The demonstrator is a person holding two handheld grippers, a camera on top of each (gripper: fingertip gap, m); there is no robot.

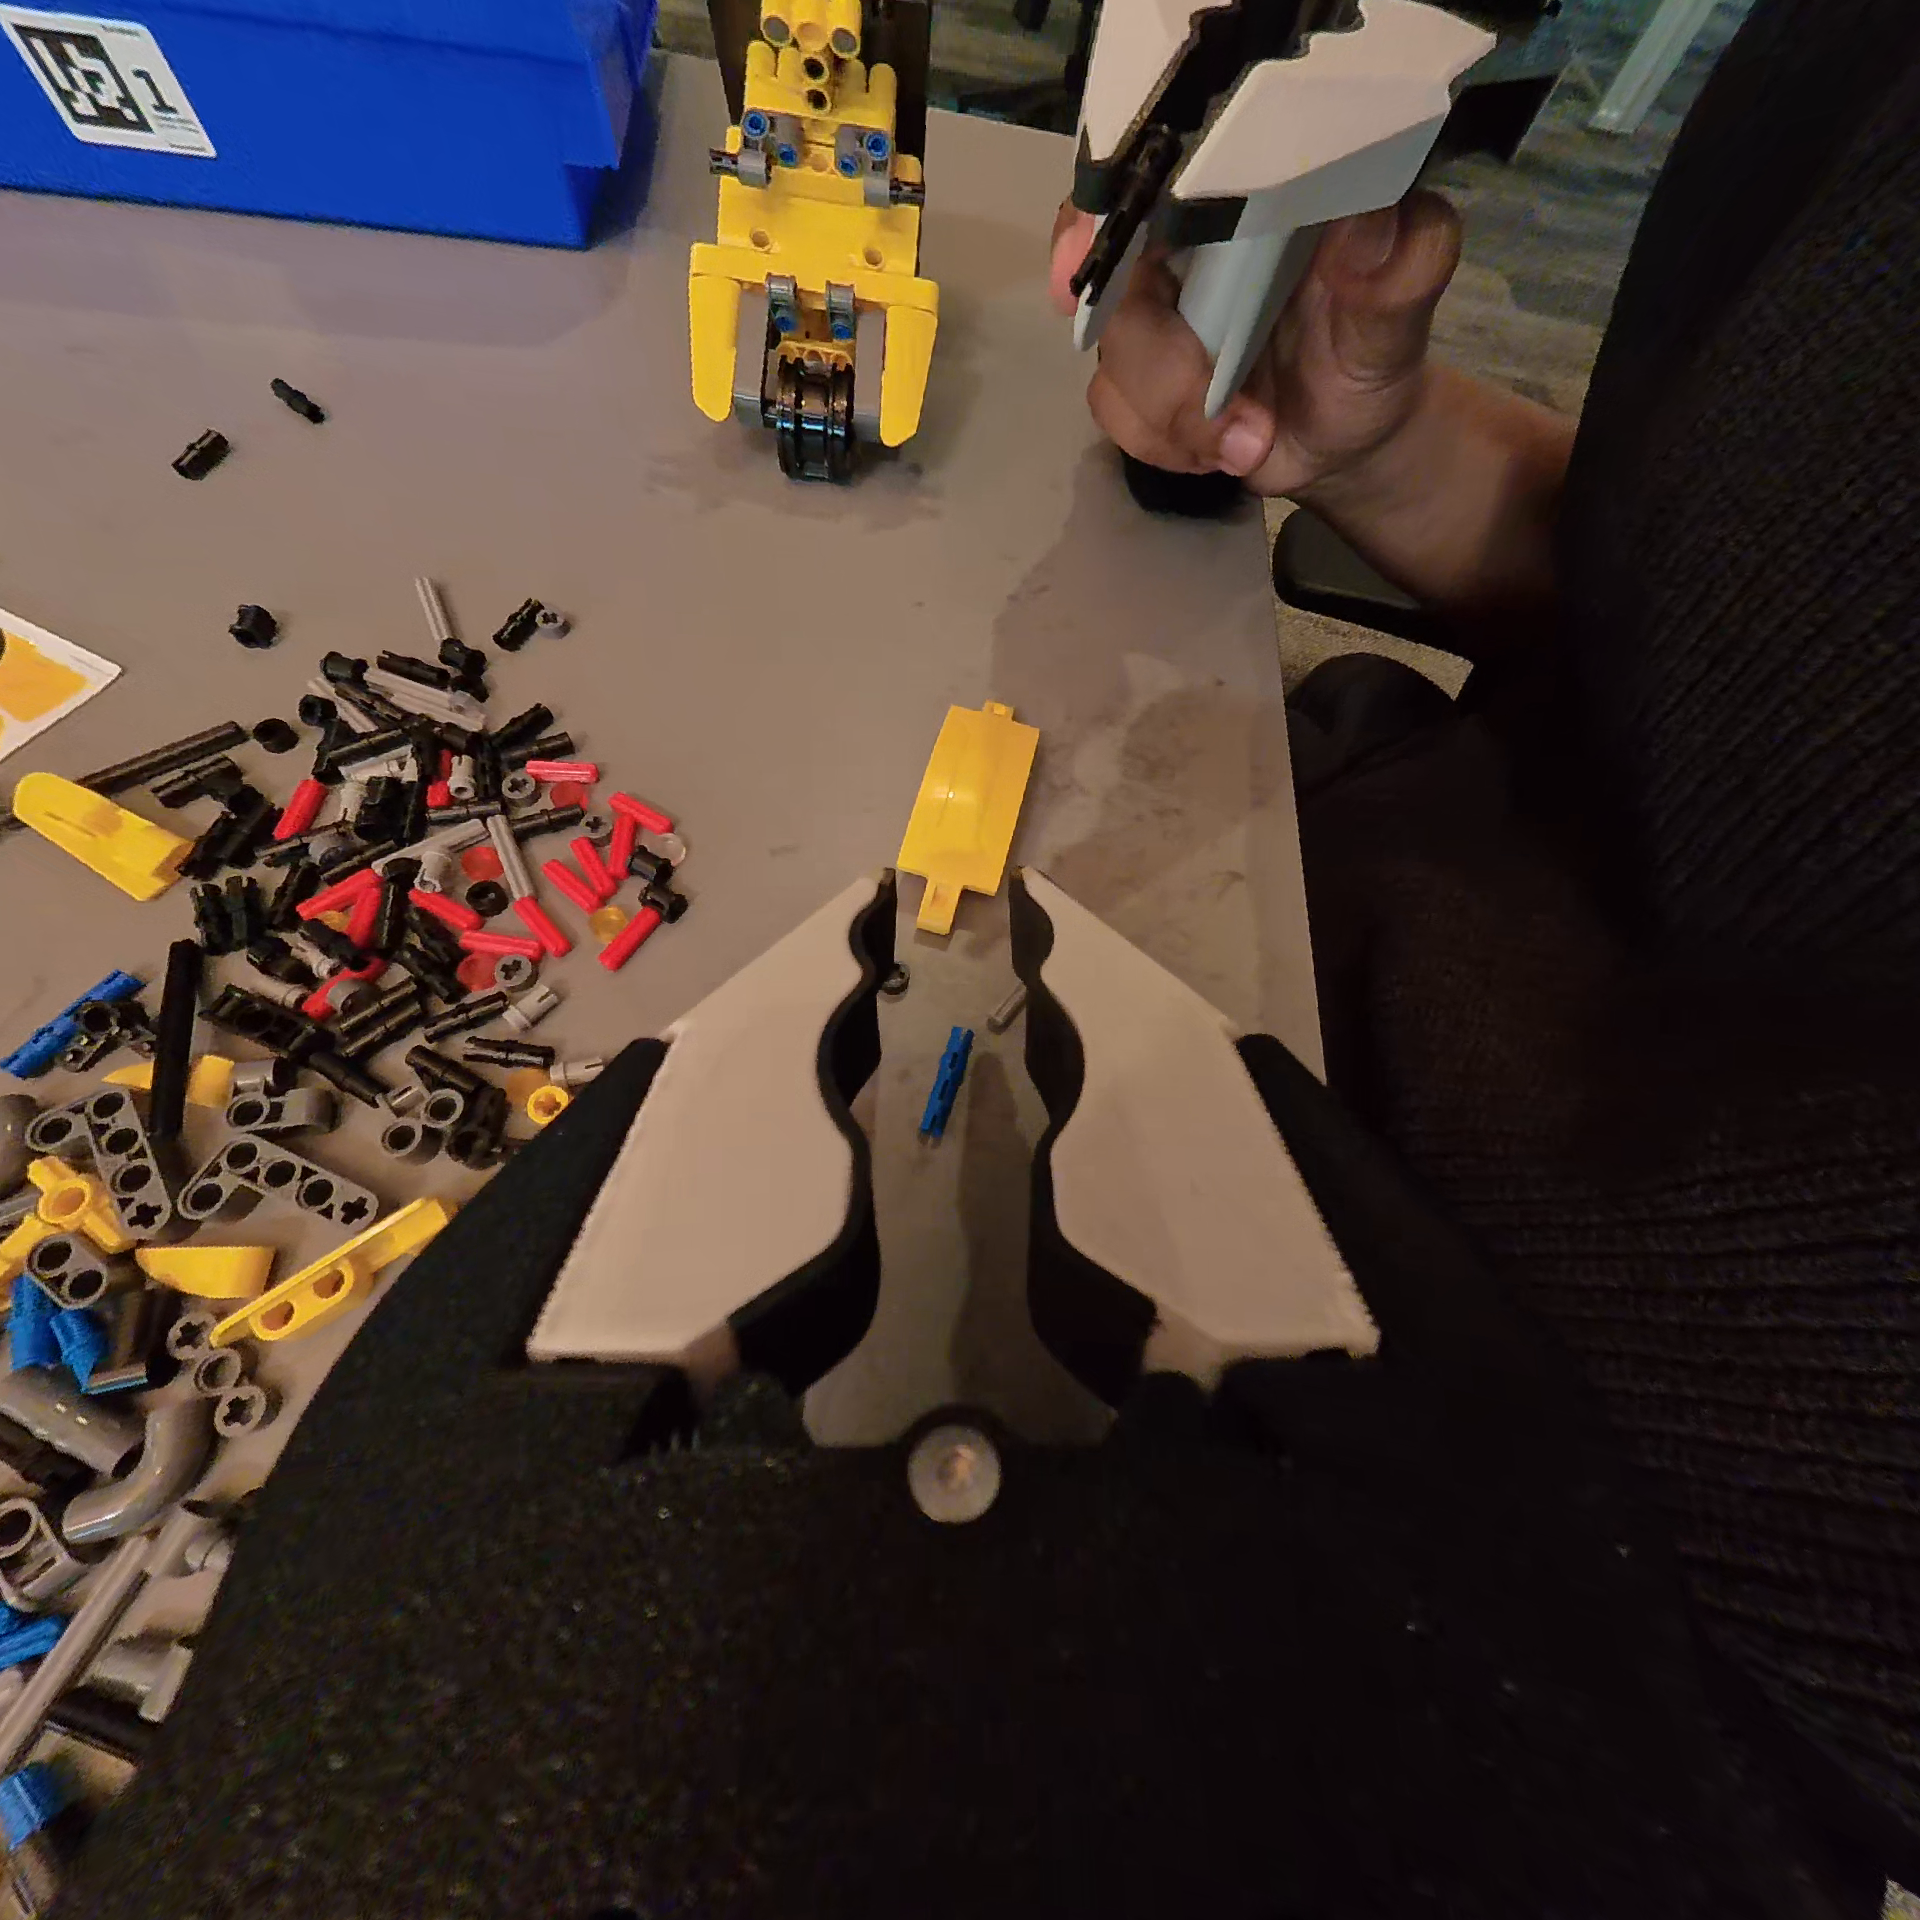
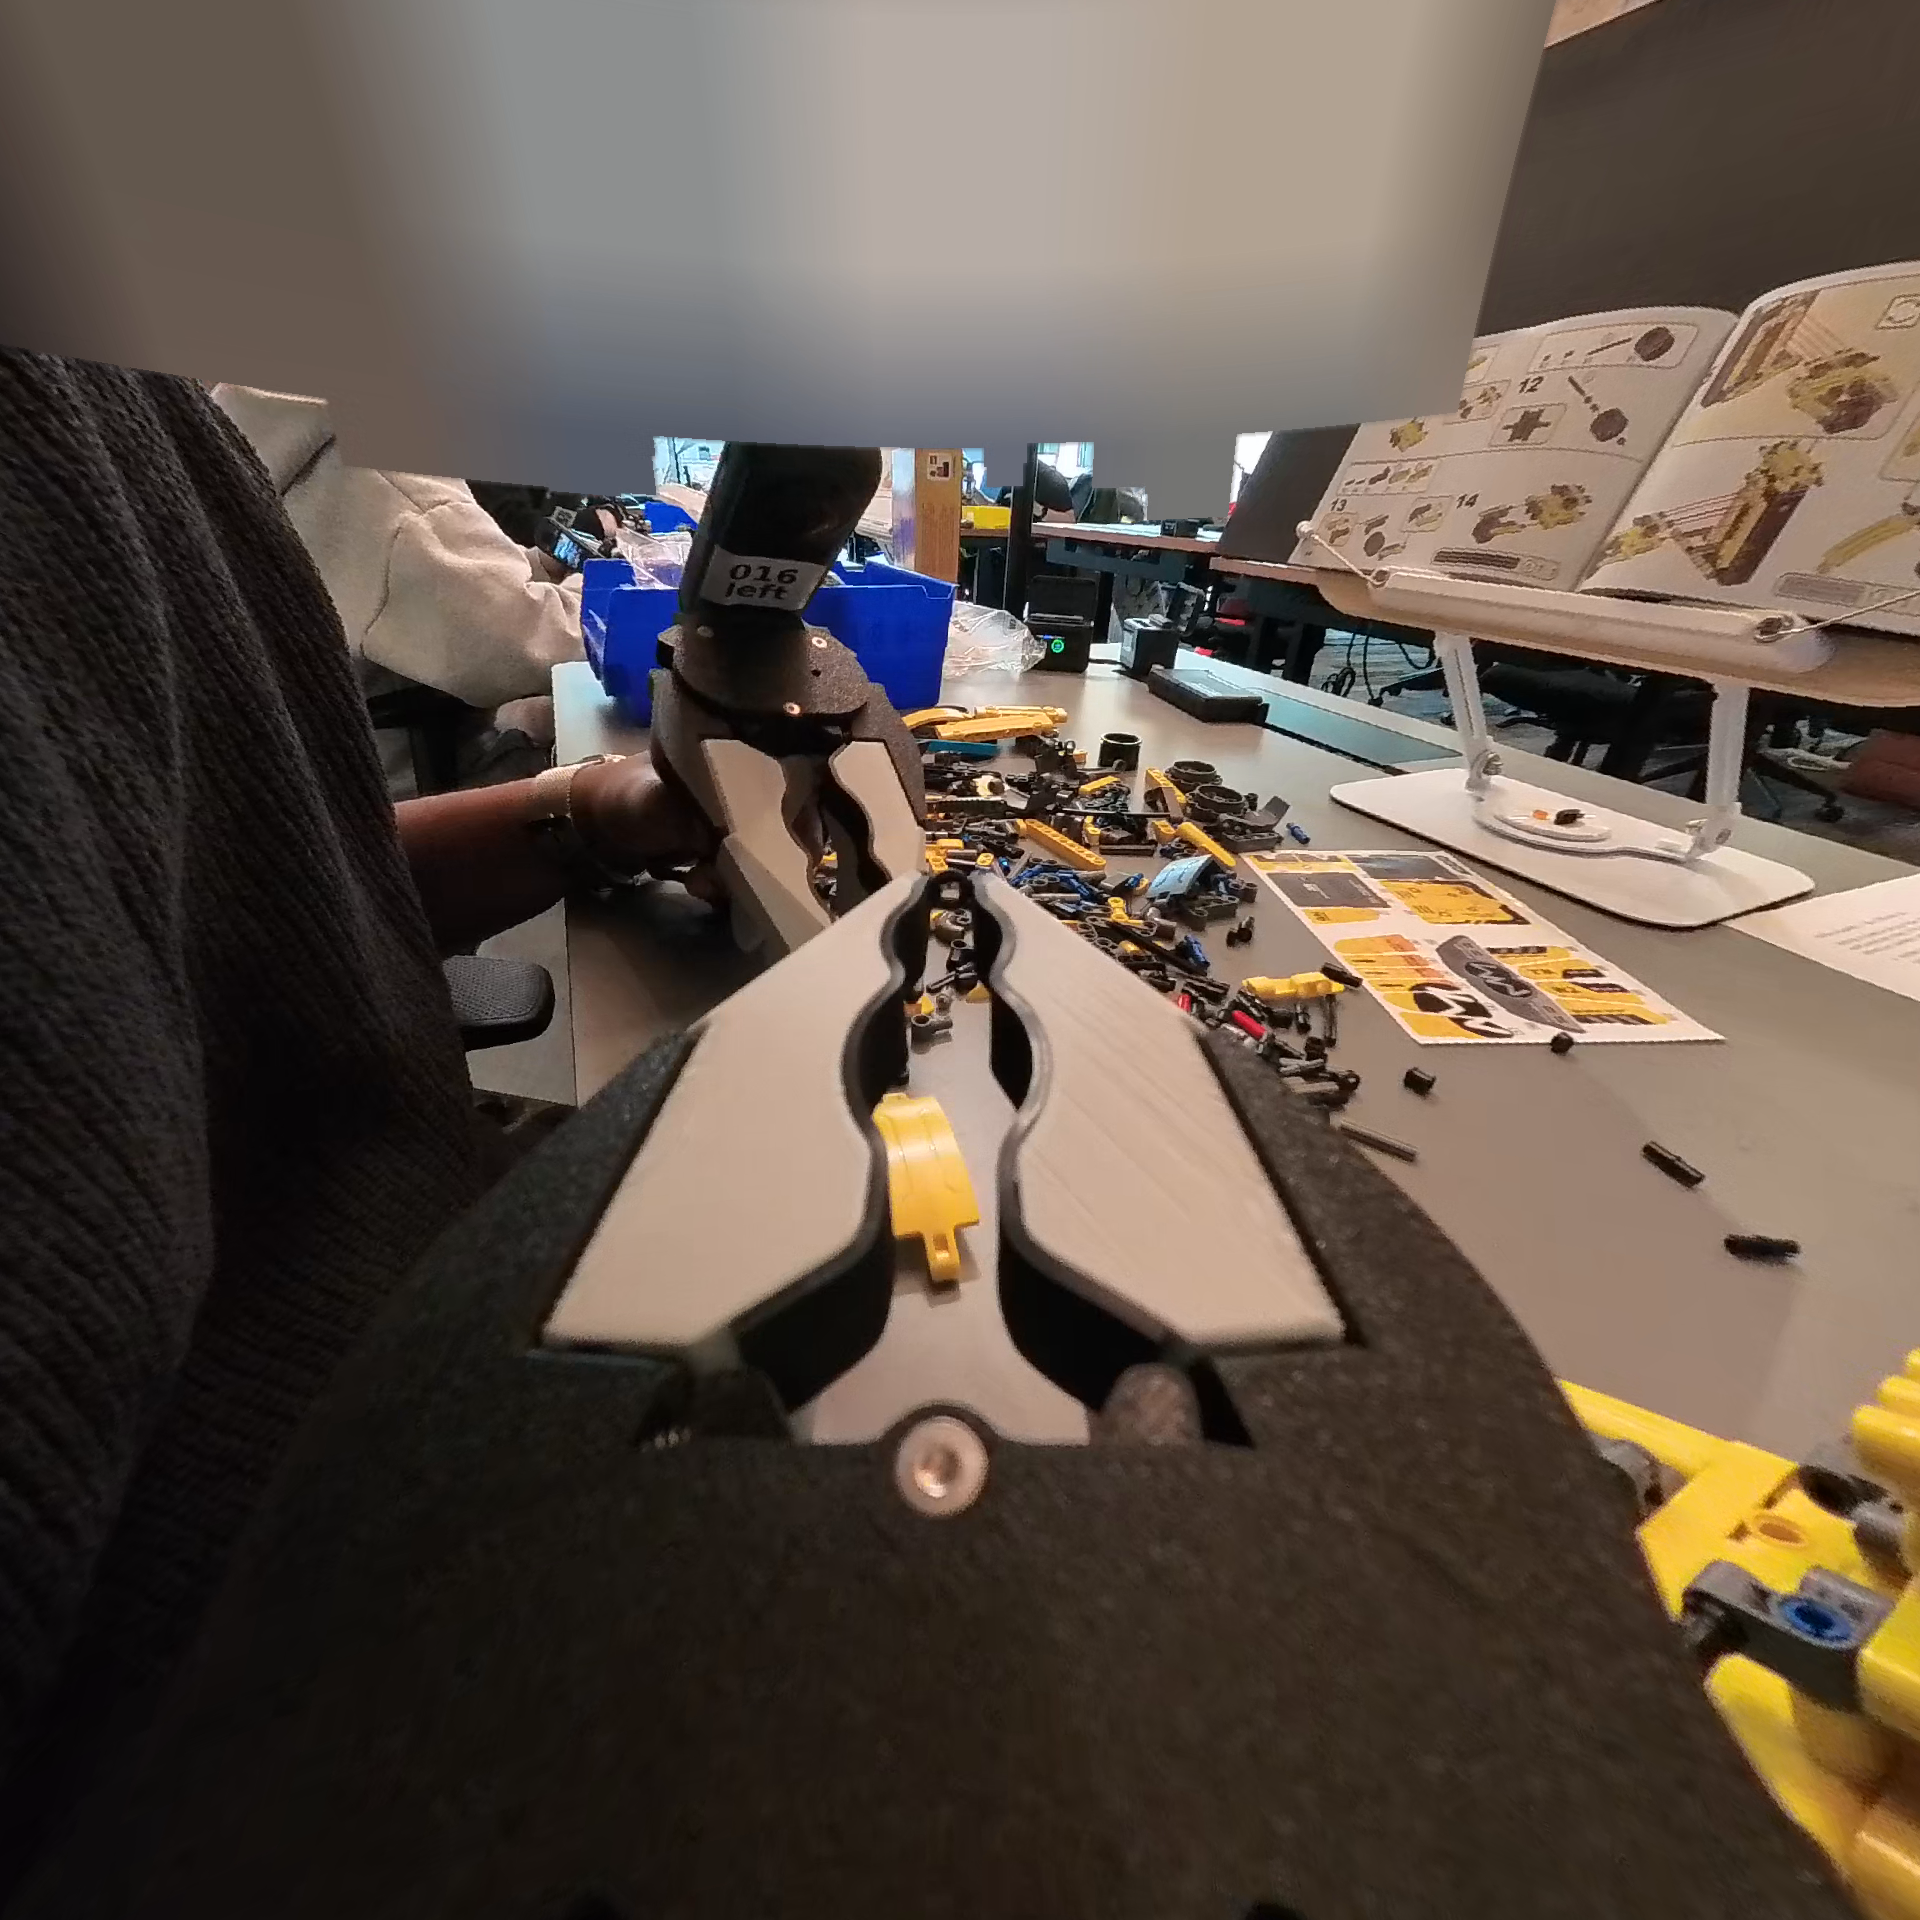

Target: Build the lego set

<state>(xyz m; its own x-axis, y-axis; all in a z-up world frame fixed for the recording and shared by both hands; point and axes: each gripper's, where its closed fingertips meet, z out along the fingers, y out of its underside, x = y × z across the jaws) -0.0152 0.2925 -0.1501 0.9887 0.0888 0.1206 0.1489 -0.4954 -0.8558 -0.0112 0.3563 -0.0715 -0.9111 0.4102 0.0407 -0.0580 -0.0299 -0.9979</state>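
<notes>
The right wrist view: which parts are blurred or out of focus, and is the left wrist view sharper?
Right wrist view: the yellow model at the bottom right corner is soft and out of focus, and a grey patch laid over the top hides part of the room. Left wrist view: sharper; the loose parts pile and curved yellow panel show clearly, though the lighting is dim.

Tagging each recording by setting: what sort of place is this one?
Likely a shared office or lab workspace used for toy-brick building. A grey table holds a pile of loose bricks, an instruction booklet stands open on a stand, and more desks run behind.
</notes>
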